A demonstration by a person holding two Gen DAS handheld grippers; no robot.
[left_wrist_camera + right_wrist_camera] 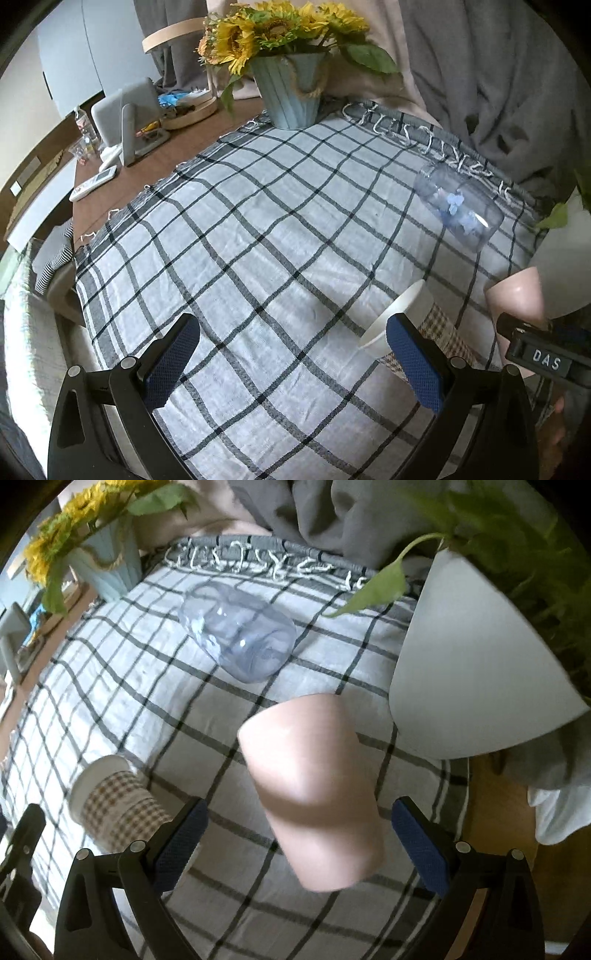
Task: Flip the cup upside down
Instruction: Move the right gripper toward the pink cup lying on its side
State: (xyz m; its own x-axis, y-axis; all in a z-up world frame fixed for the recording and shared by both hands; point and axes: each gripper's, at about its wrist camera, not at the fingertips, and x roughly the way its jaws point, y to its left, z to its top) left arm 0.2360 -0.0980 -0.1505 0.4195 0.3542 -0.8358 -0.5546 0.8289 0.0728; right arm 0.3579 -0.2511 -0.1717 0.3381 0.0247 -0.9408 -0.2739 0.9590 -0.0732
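Observation:
A pink cup (314, 794) stands upside down on the checked cloth, between the spread fingers of my right gripper (299, 842), which is open and does not touch it. Its edge shows in the left wrist view (517, 295). A paper cup with a houndstooth sleeve (114, 805) lies on its side to the left; in the left wrist view (406, 317) it lies just beyond the right finger of my open, empty left gripper (291, 358). A clear bluish plastic cup (240, 635) lies on its side further back, also seen in the left wrist view (458, 206).
A white plant pot (476, 664) with green leaves stands close on the right. A blue pot of sunflowers (291, 92) stands at the cloth's far edge. A grey blanket (498, 74) lies behind. Remote, tablet stand and tray sit on the wooden table (166, 155) at left.

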